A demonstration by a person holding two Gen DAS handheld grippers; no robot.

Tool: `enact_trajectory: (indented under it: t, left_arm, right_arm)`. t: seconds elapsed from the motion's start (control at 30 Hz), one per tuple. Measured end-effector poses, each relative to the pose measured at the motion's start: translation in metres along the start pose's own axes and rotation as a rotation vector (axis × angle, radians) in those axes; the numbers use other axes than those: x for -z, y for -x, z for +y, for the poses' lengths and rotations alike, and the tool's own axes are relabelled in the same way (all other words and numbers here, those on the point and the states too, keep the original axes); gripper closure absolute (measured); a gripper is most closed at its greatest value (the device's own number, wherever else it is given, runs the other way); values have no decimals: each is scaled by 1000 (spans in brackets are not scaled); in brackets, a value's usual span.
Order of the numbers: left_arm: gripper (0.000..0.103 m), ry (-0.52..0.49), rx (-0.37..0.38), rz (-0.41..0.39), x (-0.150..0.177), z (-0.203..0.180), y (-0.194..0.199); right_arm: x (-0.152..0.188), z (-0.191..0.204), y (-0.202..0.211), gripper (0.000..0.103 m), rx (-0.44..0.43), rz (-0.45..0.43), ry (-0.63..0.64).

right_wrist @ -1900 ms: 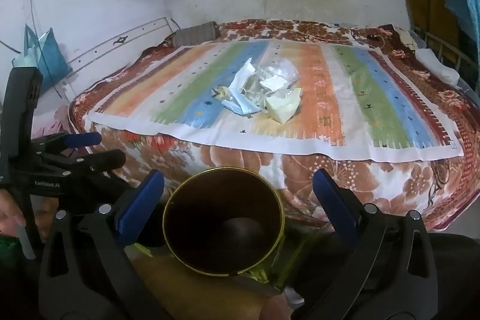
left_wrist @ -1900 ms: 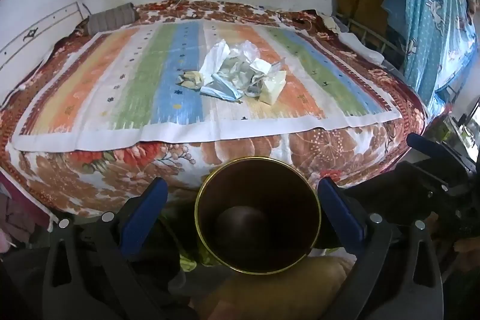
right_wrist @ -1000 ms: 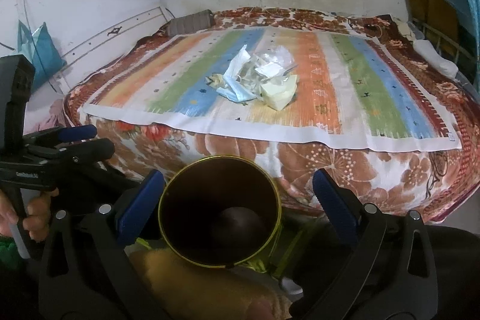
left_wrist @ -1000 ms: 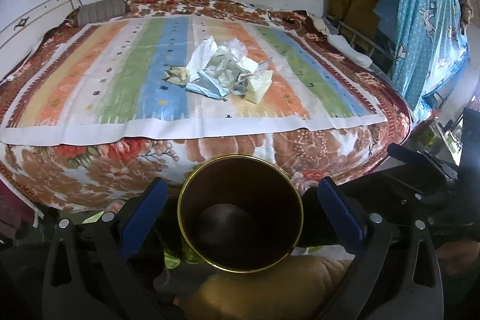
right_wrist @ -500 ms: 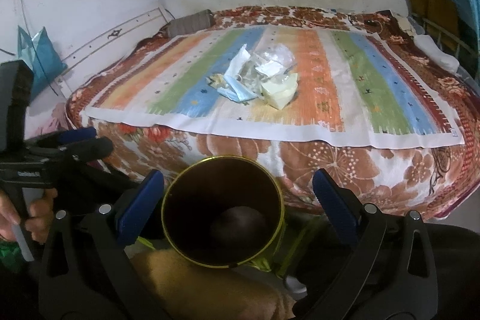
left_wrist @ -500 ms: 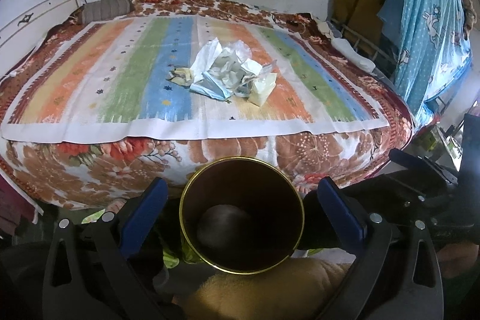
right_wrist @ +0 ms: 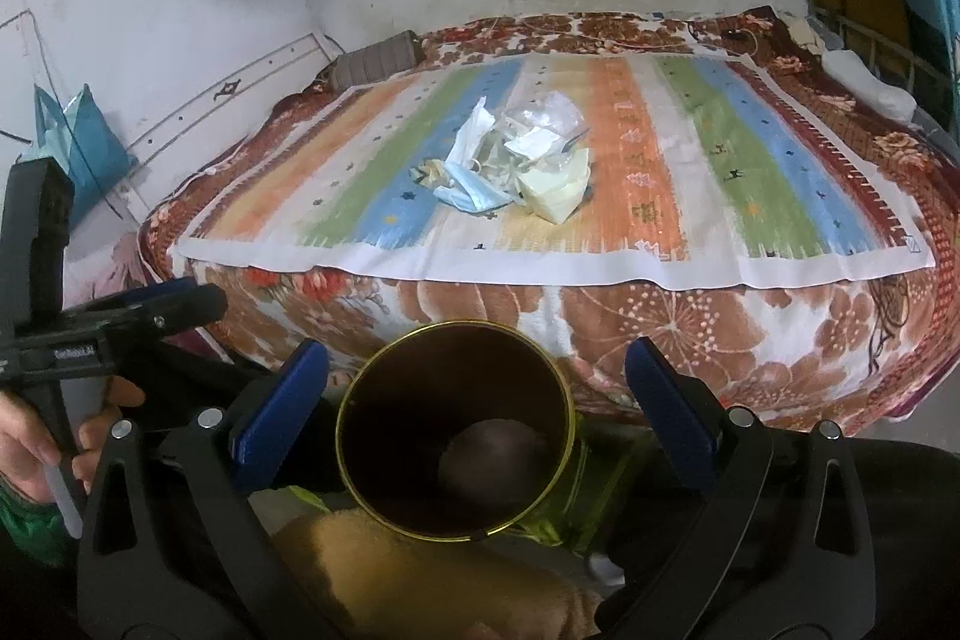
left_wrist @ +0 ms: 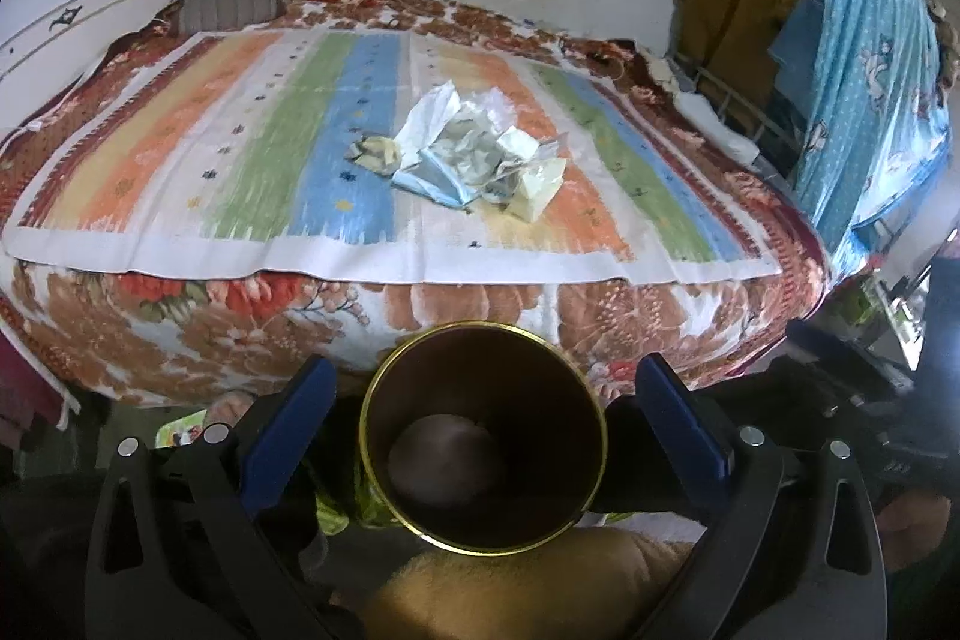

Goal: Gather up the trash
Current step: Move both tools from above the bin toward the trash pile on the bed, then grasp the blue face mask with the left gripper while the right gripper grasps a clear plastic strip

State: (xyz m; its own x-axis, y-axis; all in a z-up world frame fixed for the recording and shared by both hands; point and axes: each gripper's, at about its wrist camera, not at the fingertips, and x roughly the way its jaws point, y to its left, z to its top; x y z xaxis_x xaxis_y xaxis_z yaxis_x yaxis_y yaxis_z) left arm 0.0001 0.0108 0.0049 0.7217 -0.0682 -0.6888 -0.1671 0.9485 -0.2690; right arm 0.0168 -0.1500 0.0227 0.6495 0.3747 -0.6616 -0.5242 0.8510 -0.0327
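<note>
Both my grippers hang wide open and empty over the bin (left_wrist: 483,445), the left gripper (left_wrist: 480,421) and the right gripper (right_wrist: 474,409) each straddling its gold rim, and over the last couple of seconds they have only swayed a little and edged closer to the bed (left_wrist: 240,316). The trash (left_wrist: 474,160), a heap of crumpled paper, plastic and a blue mask, still sits untouched on the striped mat (left_wrist: 240,172), well beyond the bin. So nothing is collected yet, and I reckon my next job is reaching over the bin for that pile.
</note>
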Motion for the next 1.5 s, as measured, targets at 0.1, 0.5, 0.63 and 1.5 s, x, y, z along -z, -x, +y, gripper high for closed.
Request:
enact_trajectory:
  t: [0.1, 0.5, 0.63, 1.5]
  left_arm:
    - [6, 3, -9, 2, 0, -1, -1]
    - [6, 39, 13, -9, -2, 5, 2]
    - [6, 63, 41, 3, -9, 7, -1]
    - [6, 216, 1, 178, -123, 47, -109]
  right_arm:
    - [1, 1, 0, 9, -1, 1, 12]
    - [1, 11, -3, 9, 15, 13, 37]
    - [-4, 8, -4, 9, 9, 9, 25]
    - [-123, -39, -96, 10, 31, 109, -64]
